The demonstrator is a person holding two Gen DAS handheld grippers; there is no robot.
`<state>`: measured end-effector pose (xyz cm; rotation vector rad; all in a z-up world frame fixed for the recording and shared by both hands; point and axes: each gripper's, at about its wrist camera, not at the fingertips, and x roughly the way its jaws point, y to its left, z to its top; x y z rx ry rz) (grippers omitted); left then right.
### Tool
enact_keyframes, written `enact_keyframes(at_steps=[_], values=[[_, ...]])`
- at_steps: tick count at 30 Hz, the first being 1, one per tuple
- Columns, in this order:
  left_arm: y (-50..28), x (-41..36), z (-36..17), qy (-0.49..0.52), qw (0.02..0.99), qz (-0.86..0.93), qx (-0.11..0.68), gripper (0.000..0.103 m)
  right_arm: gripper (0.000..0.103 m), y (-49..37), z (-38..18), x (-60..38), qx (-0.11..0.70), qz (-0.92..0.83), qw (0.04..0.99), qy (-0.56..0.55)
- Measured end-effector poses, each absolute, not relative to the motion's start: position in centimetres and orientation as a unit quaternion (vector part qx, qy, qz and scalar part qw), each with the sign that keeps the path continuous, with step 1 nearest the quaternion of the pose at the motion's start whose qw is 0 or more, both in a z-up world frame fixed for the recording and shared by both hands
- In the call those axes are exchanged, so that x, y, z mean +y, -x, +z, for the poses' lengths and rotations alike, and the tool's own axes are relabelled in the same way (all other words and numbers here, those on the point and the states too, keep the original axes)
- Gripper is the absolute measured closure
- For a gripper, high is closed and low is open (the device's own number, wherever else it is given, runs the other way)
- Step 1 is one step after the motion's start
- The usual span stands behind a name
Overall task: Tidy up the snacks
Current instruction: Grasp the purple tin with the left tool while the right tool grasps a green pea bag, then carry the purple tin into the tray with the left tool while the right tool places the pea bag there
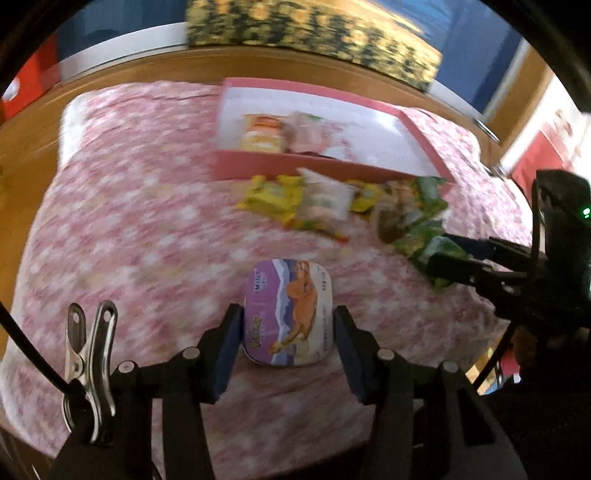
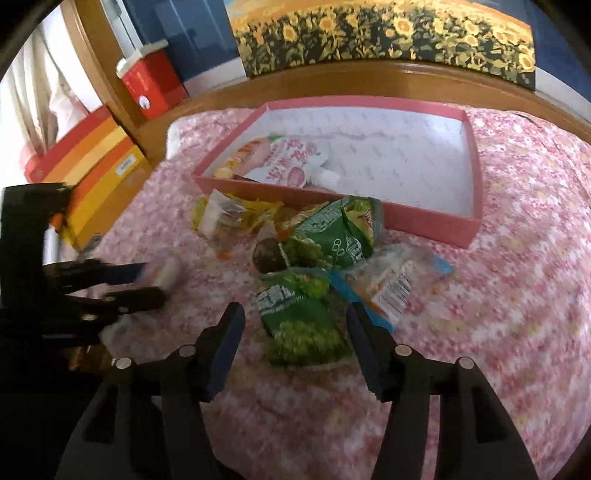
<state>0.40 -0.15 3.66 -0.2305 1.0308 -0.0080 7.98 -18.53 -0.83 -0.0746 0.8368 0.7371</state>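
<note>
My left gripper (image 1: 288,314) is shut on a purple snack cup with an orange dinosaur on its lid (image 1: 290,312), held above the pink floral cloth. It also shows at the left of the right wrist view (image 2: 155,284). My right gripper (image 2: 295,317) is open, its fingers on either side of a green snack packet (image 2: 303,325) lying on the cloth. It appears at the right of the left wrist view (image 1: 439,258). A pink tray (image 2: 424,221) beyond holds a few snack packets (image 2: 280,162). A pile of yellow and green packets (image 1: 332,203) lies in front of it.
The cloth (image 2: 517,258) covers a round wooden table (image 2: 332,85). Red and orange boxes (image 2: 96,162) stand at the left, off the table. A sunflower picture (image 2: 369,33) leans behind. A metal clip (image 1: 88,362) hangs on my left gripper.
</note>
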Motion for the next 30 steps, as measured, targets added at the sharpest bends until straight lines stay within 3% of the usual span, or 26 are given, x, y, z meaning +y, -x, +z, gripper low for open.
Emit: enact_keyframes(at_steps=[1,5,12,17,24,30], values=[[0.0,0.3,3.7,0.119,0.863,0.005,0.492,0.051,0.059,-8.3,-1.0,-18.2,0.402,0.349,0.846,0.039],[1.2,1.7,3.7,0.145,0.859,0.025,0.490,0.051,0.068,-8.2,-0.9,-17.2,0.410,0.395,0.820,0.057],[0.6,3.1,5.4,0.134,0.875,0.009,0.466,0.051,0.069,-7.1,3.4,-16.9,0.385,0.493,0.780,0.032],[-1.7,5.1,7.2,0.114,0.888,0.001,0.446,0.051,0.069,-9.6,8.1,-15.8,0.276,0.378,0.883,0.028],[-5.5,10.1,9.2,0.146,0.896,0.013,0.419,0.051,0.070,-17.2,4.2,-11.7,0.378,0.260,0.888,0.031],[-7.4,12.9,9.5,0.155,0.895,0.017,0.417,0.051,0.070,-17.4,4.5,-8.6,0.381,0.271,0.882,0.053]])
